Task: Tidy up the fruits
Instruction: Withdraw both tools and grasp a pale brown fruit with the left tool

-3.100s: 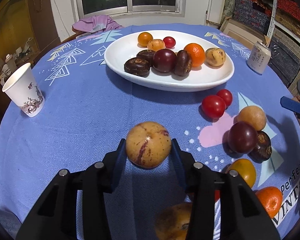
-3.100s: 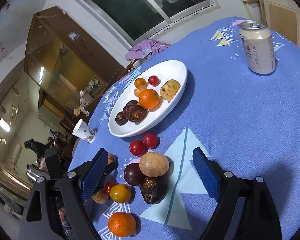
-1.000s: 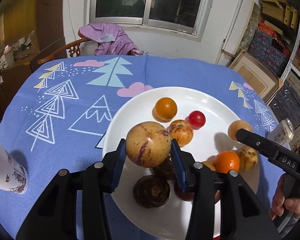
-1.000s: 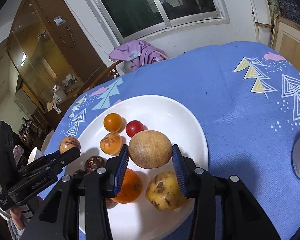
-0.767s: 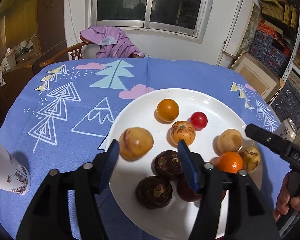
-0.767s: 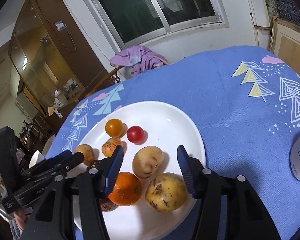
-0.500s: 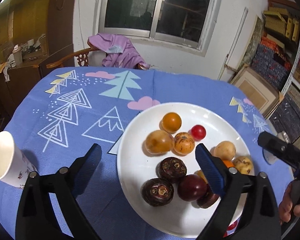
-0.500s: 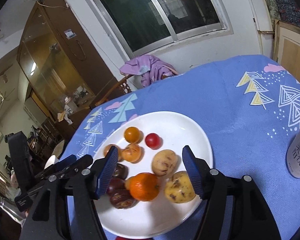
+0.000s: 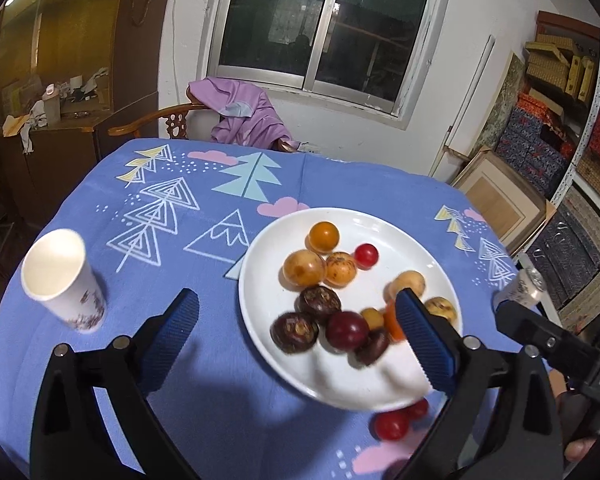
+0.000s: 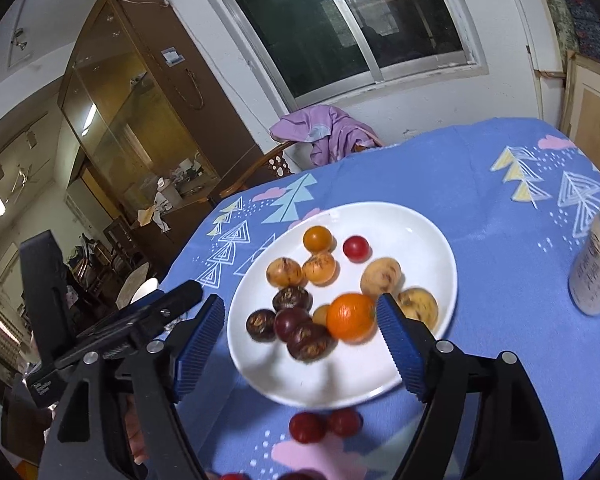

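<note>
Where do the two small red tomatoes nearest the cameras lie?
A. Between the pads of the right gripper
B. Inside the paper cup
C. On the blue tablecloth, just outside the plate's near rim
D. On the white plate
C: the two red tomatoes lie on the blue tablecloth, just outside the near rim of the white plate.

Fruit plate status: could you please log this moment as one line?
left gripper: opening, empty | right gripper: opening, empty | plate: fruits inside | two red tomatoes: on tablecloth beside plate
</note>
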Motion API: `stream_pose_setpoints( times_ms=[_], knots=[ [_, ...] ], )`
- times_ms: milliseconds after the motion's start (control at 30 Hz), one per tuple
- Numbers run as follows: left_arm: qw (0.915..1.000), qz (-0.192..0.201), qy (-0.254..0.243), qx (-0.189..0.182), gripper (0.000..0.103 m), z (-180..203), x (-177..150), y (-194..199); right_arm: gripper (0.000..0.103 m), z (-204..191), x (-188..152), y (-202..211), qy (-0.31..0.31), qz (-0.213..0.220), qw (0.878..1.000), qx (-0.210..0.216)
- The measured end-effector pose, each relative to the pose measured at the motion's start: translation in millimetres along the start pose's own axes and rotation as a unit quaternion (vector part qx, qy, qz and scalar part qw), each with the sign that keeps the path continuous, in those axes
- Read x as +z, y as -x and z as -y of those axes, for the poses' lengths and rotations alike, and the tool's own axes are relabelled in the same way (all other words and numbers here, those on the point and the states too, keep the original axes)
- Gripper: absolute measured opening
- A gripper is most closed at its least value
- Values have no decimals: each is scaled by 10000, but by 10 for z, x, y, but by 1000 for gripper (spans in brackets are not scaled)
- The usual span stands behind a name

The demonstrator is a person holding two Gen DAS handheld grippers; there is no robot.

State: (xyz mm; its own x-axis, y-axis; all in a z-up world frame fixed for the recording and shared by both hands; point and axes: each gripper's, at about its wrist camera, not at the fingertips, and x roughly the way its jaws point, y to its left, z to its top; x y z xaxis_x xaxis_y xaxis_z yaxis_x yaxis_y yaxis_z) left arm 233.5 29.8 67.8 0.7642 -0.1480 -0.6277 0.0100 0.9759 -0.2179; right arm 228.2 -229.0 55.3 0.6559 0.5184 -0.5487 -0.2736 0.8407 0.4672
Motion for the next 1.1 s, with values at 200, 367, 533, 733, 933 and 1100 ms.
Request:
stream_pose_setpoints(
  times_ms=[200, 367, 533, 733, 933, 1100],
  knots=[
    [10000, 30, 78, -3, 99, -134, -513, 464, 80, 8, -395, 382, 56, 30, 10000, -44],
    [9997, -88, 198, -118, 99, -315, -915, 716, 80, 192, -857, 551, -90, -85, 9998, -151],
    [9986, -476, -225, 7, 99, -368, -1328, 712, 80, 303, -1009, 536, -198, -349, 9992, -89],
    [9938, -747, -803, -168, 99, -139, -1527, 648, 88, 411, -961, 605, -558, -269, 9981, 48],
    [9829, -550, -1758, 81, 99, 144, -1834, 794, 88, 430, -935, 648, -641, -206, 9977, 111],
    [9834, -558, -1722, 132, 99, 116, -1840, 749, 88, 404, -940, 636, -599, -244, 9978, 126]
  ],
)
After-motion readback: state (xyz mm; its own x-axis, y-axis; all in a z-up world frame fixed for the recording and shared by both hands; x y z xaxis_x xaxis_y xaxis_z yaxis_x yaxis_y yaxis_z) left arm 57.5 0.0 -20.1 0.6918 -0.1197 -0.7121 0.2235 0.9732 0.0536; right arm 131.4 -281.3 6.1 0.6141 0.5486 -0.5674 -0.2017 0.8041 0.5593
